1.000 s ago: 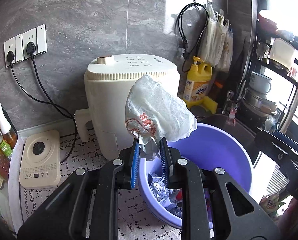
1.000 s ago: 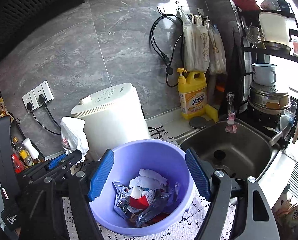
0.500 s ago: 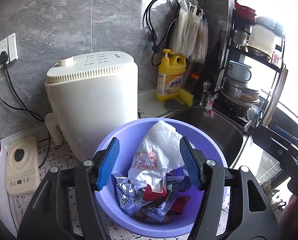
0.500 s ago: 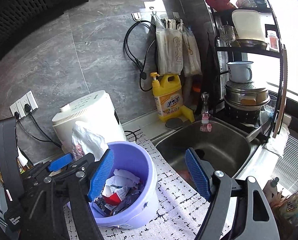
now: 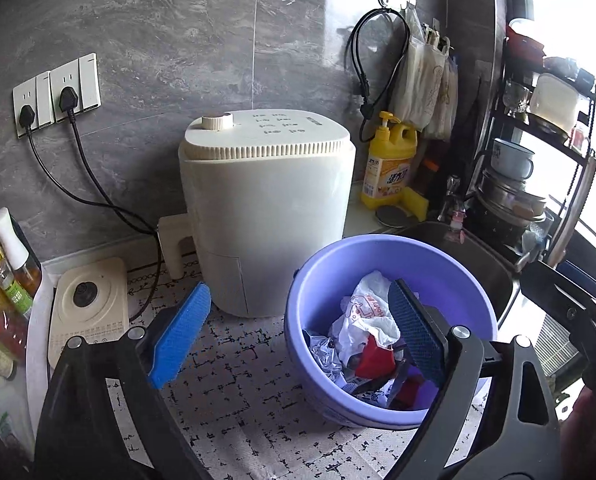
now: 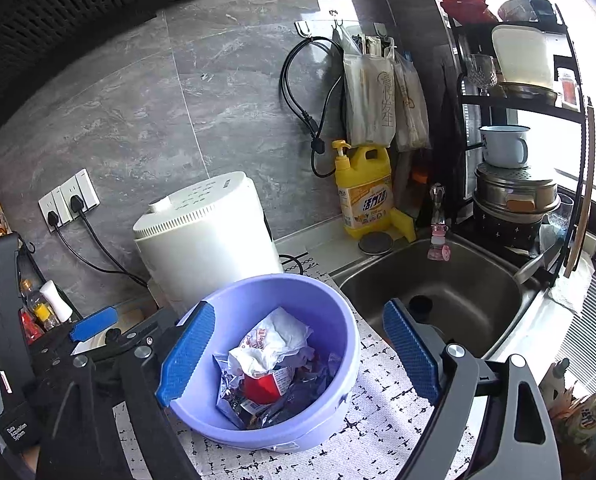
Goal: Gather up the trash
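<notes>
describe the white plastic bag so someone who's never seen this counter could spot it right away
Find the cream appliance against the grey wall; the lilac basin stands on the patterned mat in front of it, beside the sink. The white plastic bag lies crumpled on top of the trash inside. Its red print sets it apart from the silver foil wrappers beneath.

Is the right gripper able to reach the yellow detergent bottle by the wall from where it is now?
Probably yes. The right gripper is opening and empty, and the yellow detergent bottle stands unblocked behind the sink; only the purple basin sits nearer.
</notes>
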Action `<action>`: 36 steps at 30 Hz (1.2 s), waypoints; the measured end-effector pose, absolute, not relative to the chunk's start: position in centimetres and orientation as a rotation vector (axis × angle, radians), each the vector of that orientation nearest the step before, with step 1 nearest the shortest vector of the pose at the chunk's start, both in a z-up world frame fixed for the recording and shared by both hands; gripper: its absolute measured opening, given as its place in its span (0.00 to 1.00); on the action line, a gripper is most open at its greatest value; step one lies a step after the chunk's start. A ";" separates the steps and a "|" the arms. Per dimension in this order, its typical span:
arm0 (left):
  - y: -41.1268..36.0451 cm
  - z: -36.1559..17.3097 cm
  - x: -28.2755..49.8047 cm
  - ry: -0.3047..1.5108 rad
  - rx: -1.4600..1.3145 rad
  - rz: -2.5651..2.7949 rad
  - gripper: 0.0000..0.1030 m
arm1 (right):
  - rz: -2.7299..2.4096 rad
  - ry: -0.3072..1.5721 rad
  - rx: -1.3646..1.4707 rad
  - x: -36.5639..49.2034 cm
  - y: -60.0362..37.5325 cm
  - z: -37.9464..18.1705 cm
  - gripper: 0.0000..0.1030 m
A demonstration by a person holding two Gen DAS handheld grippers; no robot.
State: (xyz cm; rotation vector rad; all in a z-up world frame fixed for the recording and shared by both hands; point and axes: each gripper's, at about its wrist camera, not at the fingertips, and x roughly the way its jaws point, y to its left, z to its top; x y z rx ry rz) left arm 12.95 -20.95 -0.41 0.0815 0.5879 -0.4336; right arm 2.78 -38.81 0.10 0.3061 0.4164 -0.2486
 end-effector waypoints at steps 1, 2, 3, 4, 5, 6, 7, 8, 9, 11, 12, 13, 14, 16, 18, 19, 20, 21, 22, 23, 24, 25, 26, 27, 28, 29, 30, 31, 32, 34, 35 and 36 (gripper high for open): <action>-20.3 -0.3 12.8 0.583 0.078 -0.423 0.91 | -0.242 0.416 0.303 2.8 -38.4 0.2 0.88; -19.6 -0.1 12.7 0.580 0.075 -0.414 0.92 | -0.235 0.415 0.300 2.7 -38.0 0.4 0.90; -19.0 0.0 12.6 0.578 0.073 -0.407 0.92 | -0.228 0.414 0.296 2.7 -37.6 0.5 0.92; -18.4 0.1 12.5 0.576 0.070 -0.400 0.93 | -0.219 0.416 0.293 2.8 -37.1 0.6 0.92; -17.7 0.2 12.4 0.575 0.065 -0.393 0.93 | -0.209 0.421 0.290 2.8 -36.6 0.7 0.92; -17.0 0.3 12.2 0.575 0.063 -0.385 0.94 | -0.200 0.425 0.286 2.9 -36.1 0.8 0.92; -16.3 0.4 12.1 0.575 0.061 -0.376 0.94 | -0.191 0.427 0.281 2.9 -35.6 0.9 0.92; -15.6 0.4 11.9 0.574 0.058 -0.367 0.94 | -0.182 0.429 0.276 3.0 -35.0 1.0 0.92; -14.9 0.5 11.8 0.573 0.055 -0.357 0.94 | -0.173 0.432 0.272 3.0 -34.5 1.1 0.92; -13.4 0.7 11.5 0.572 0.044 -0.342 0.94 | -0.158 0.438 0.266 2.9 -33.4 1.2 0.92; -12.7 0.7 11.2 0.573 0.039 -0.335 0.94 | -0.150 0.442 0.265 2.9 -32.8 1.2 0.92; -12.0 0.7 11.0 0.576 0.036 -0.331 0.94 | -0.142 0.445 0.263 2.9 -32.3 1.2 0.92; -11.4 0.8 10.9 0.579 0.035 -0.327 0.94 | -0.137 0.448 0.260 2.8 -31.7 1.2 0.92; -10.2 0.9 10.4 0.585 0.035 -0.323 0.94 | -0.126 0.455 0.253 2.6 -30.6 1.2 0.92; -9.1 1.2 9.8 0.583 0.034 -0.322 0.94 | -0.119 0.458 0.247 2.3 -29.6 1.4 0.92; -8.7 1.4 9.5 0.581 0.035 -0.320 0.94 | -0.116 0.459 0.243 2.1 -29.2 1.5 0.92; -8.2 1.6 9.2 0.578 0.034 -0.321 0.94 | -0.113 0.458 0.241 1.8 -28.7 1.5 0.92; -7.7 1.7 8.9 0.575 0.034 -0.321 0.94 | -0.109 0.457 0.238 1.6 -28.3 1.6 0.92; -7.2 1.9 8.6 0.572 0.034 -0.319 0.94 | -0.107 0.455 0.234 1.3 -27.8 1.8 0.92; -6.8 2.0 8.3 0.571 0.034 -0.315 0.94 | -0.105 0.454 0.230 1.0 -27.4 1.9 0.92; -6.4 2.2 8.1 0.569 0.031 -0.314 0.94 | -0.101 0.453 0.225 0.7 -27.1 2.0 0.92; -6.1 2.4 7.8 0.567 0.029 -0.313 0.94 | -0.100 0.455 0.219 0.5 -26.7 2.1 0.92; -5.7 2.6 7.5 0.564 0.028 -0.311 0.94 | -0.098 0.456 0.213 0.3 -26.3 2.2 0.92; -5.4 2.8 7.3 0.561 0.026 -0.307 0.94 | -0.096 0.457 0.207 0.0 -26.0 2.3 0.92; -5.1 3.0 7.1 0.556 0.025 -0.303 0.94 | -0.093 0.455 0.204 -0.3 -25.8 2.5 0.92; -4.8 3.2 6.7 0.549 0.023 -0.296 0.94 | -0.092 0.454 0.202 -0.4 -25.6 2.6 0.92; -4.5 3.5 6.5 0.543 0.021 -0.290 0.94 | -0.092 0.456 0.202 -0.7 -25.4 2.7 0.92; -4.2 3.7 6.3 0.536 0.018 -0.285 0.94 | -0.089 0.460 0.209 -0.8 -25.4 2.8 0.92; -3.9 3.9 6.1 0.530 0.014 -0.284 0.94 | -0.086 0.461 0.216 -1.0 -25.3 2.9 0.92; -3.5 4.2 5.9 0.521 0.003 -0.280 0.94 | -0.085 0.456 0.214 -1.4 -25.1 3.2 0.92; -3.4 4.2 5.8 0.517 -0.002 -0.277 0.94 | -0.086 0.452 0.208 -1.6 -25.0 3.3 0.92; -3.3 4.3 5.7 0.513 -0.007 -0.274 0.94 | -0.085 0.448 0.202 -1.8 -24.9 3.4 0.92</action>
